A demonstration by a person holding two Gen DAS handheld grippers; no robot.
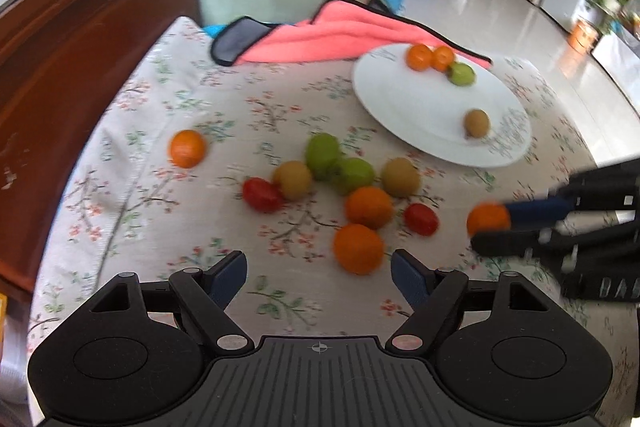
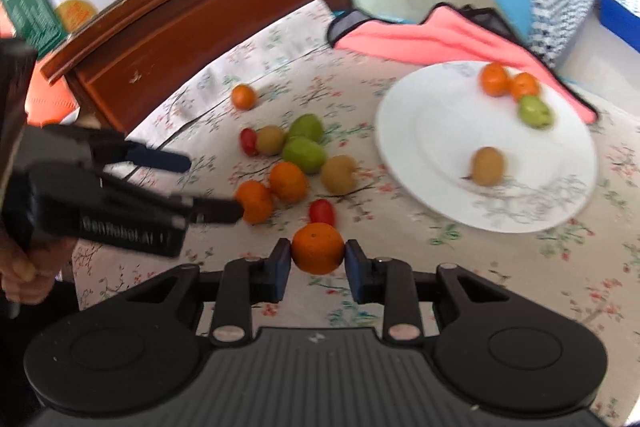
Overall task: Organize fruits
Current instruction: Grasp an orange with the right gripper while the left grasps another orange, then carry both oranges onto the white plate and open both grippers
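one tool [image 2: 318, 259] clamps an orange [image 2: 317, 247].

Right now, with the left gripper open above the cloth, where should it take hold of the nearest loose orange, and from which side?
Take the nearest orange across its widest middle, coming down from above with the left gripper. It is round and sits free on the tablecloth; another orange crowds its far side, so put the pads left and right.

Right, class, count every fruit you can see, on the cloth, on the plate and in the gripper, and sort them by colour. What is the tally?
orange fruits: 6, one of them in the right gripper
green fruits: 3
brownish fruits: 3
red fruits: 2
Total: 14
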